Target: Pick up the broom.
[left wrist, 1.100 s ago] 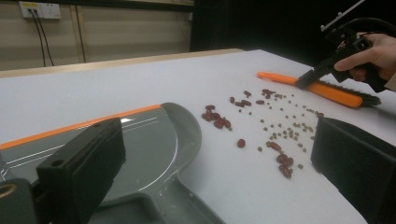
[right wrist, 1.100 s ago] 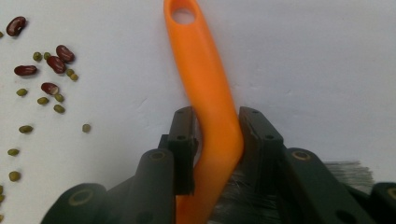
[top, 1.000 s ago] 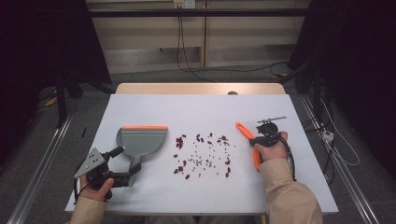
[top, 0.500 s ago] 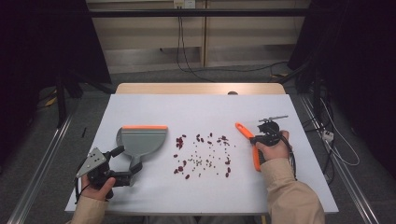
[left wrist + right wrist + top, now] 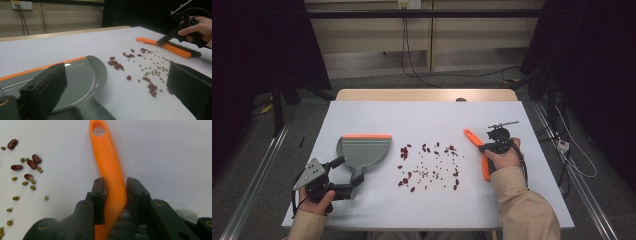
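Nothing has shifted since the earlier frames: both hands and every object sit where they were. The right gripper point(image 5: 486, 148) is clamped on the orange brush point(image 5: 110, 175) near the table's point(image 5: 532, 200) right edge, its jaws pressing the handle from both sides where the bristles begin, while the brush lies flat with bare surface beyond it toward the far edge. The left gripper point(image 5: 346, 172) stands with jaws apart around the handle of the grey dustpan point(image 5: 362, 152) near the front left corner, and the scattered beans point(image 5: 429, 167) lie in the open middle between dustpan and brush, well clear of every edge.
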Motion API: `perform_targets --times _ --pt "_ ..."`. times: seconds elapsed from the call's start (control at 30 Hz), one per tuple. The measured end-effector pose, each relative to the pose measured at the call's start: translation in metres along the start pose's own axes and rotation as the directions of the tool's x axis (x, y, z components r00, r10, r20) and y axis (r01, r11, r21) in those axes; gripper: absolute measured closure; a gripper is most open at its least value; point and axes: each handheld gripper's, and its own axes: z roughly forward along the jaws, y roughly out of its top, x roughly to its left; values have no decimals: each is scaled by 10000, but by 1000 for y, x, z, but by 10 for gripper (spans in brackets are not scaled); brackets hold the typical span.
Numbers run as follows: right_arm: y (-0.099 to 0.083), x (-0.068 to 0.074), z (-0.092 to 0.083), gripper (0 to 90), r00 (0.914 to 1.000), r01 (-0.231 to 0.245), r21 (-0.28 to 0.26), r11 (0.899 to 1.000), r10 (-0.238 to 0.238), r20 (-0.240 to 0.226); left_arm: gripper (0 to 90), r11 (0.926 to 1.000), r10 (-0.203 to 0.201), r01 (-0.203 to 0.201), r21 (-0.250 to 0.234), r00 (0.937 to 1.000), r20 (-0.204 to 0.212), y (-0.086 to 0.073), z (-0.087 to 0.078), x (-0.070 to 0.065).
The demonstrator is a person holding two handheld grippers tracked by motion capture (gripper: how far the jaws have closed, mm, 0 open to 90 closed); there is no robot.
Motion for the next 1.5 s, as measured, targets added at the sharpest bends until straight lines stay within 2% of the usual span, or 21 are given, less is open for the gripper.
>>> perform_targets --times 0.27,0.3,0.33,0.37,0.4,0.47,0.53,0.6,0.73,0.97,1.13,1.23,1.3,1.33,1.37,1.4,1.43,1.47,1.5 --pt "5 2 -4 627 9986 -249 486 9985 226 484 27 10000 -7 7 37 10000 9 0 0 1" --pt "6 3 -4 631 9983 -218 562 9982 186 553 27 10000 -19 19 27 10000 21 0 0 1" --pt "5 5 -2 654 9992 -220 718 9972 195 355 27 10000 -22 22 32 10000 19 0 0 1" --pt "5 5 -2 654 9992 -220 718 9972 195 355 27 10000 -16 16 59 10000 24 0 0 1" --pt "3 7 2 666 9980 -257 665 9975 217 599 27 10000 -8 8 61 10000 31 0 1 1" --pt "4 9 3 672 9970 -292 742 9968 238 731 27 10000 7 -7 67 10000 37 0 1 1" --pt "6 9 4 677 9960 -530 842 9950 465 768 27 10000 46 -46 82 10000 29 0 2 1" --pt "7 10 5 682 9955 -572 928 9940 497 807 27 10000 43 -43 83 10000 26 0 3 1" --pt "6 8 5 689 9966 -465 885 9950 402 717 26 10000 46 -46 48 10000 55 0 3 1" --pt "6 9 4 696 9974 -14 781 9969 -43 720 25 10000 32 -32 -13 10000 -17 2 2 0" --pt "3 11 -3 696 9967 210 162 9996 -222 778 25 10000 82 -82 -32 10000 -28 4 2 -2" --pt "0 13 -9 697 9972 326 -219 9992 -311 678 25 9999 147 -146 -80 9999 52 6 4 -5" --pt "-4 13 -14 697 9972 372 -696 9969 -325 672 25 9997 233 -232 -88 9997 125 12 7 -8" --pt "-4 13 -14 697 9972 372 -696 9969 -325 672 25 9997 233 -232 -88 9997 125 12 7 -8" --pt "-10 12 -22 698 9980 395 -1516 9877 -315 546 25 9995 284 -282 -113 9995 158 14 9 -11" --pt "-10 12 -22 698 9980 395 -1516 9877 -315 546 25 9995 299 -297 -137 9994 189 16 10 -13" --pt "-15 11 -31 698 9990 264 -2010 9792 -187 400 25 9993 377 -375 -87 9990 240 18 12 -16" --pt "-15 11 -31 698 9990 264 -2010 9792 -187 400 25 9990 456 -456 -6 9984 325 21 15 -19" --pt "-17 11 -36 699 9988 357 -2376 9707 -265 421 25 9987 519 -518 -30 9977 428 23 17 -22"
